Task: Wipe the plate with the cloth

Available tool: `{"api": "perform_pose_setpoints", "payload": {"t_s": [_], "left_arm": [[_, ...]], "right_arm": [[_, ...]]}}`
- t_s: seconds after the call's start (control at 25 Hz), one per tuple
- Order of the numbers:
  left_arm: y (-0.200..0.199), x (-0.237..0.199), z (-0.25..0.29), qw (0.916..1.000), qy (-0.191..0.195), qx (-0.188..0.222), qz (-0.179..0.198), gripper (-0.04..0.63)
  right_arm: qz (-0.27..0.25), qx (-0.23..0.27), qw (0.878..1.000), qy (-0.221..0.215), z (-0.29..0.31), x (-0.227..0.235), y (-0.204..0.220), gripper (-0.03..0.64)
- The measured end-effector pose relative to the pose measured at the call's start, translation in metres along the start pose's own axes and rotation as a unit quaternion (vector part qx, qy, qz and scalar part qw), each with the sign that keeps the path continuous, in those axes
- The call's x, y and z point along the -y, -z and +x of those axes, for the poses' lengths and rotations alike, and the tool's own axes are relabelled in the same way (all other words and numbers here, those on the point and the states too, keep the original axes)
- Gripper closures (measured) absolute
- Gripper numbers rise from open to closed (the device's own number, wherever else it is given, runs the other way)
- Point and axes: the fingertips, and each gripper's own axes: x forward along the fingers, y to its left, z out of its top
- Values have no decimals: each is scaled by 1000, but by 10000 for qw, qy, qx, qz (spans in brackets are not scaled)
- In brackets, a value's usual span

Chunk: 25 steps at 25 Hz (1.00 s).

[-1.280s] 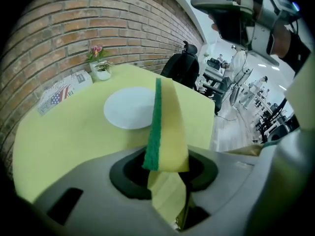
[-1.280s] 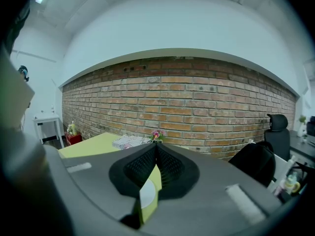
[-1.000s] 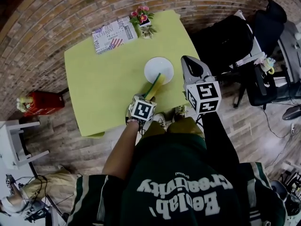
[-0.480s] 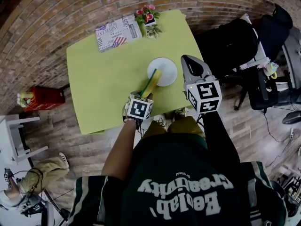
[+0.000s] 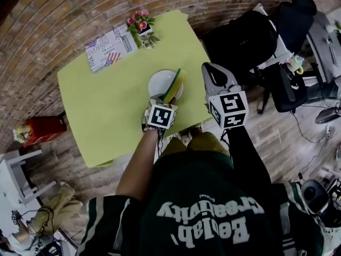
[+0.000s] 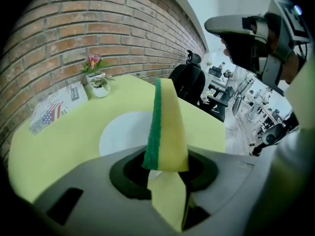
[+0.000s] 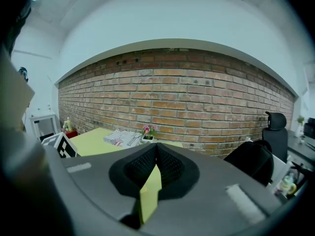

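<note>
A white plate (image 5: pixel 160 81) lies on the lime-green table (image 5: pixel 106 105), near its front right part. My left gripper (image 5: pixel 165 101) is shut on a yellow cloth with a green edge (image 5: pixel 173 84), which sticks out over the plate's right side. In the left gripper view the cloth (image 6: pixel 166 127) stands upright between the jaws of that gripper (image 6: pixel 165 167), with the plate (image 6: pixel 123 134) just behind it. My right gripper (image 5: pixel 209 68) hovers to the right of the plate, by the table's right edge. Here my right gripper (image 7: pixel 156 151) is shut with nothing in it.
A flag-print booklet (image 5: pixel 109 47) and a small flower pot (image 5: pixel 141 24) sit at the table's far edge by the brick wall. A black office chair (image 5: pixel 250 36) stands right of the table. On the floor at left are a red object (image 5: pixel 40 129) and a white stool (image 5: pixel 21 169).
My left gripper has carried the cloth forward, from the plate's near edge to over its right side. The right gripper has stayed beside the plate.
</note>
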Motion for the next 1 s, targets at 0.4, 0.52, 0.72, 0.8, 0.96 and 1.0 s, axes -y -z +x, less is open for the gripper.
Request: {"api": "perform_pose_setpoints", "payload": {"t_s": [0.4,0.52,0.72,0.8,0.96,1.0], "left_arm": [[3,6,25,9993,34,-370,73,459],[5,-8,21,9994,-63,-342,-71,459],[11,-38,10,9986,-287,-276,-350,459],[14,-52,1,9975,-410,-245,-512,459],[25,-80,-14,9945,-659,-192,-788,459],[29,-88,-19,9933,-723,-184,-882,459]], "right_arm": [[31,-115,9999,28,9,14,8,603],[33,-134,9999,-4,13,12,9,603],[-21,-152,9998,-86,20,3,7,603],[-41,-155,9998,-132,24,-2,6,603],[-79,-181,9996,-213,30,-10,5,603],[-88,-184,9995,-234,31,-12,4,603]]}}
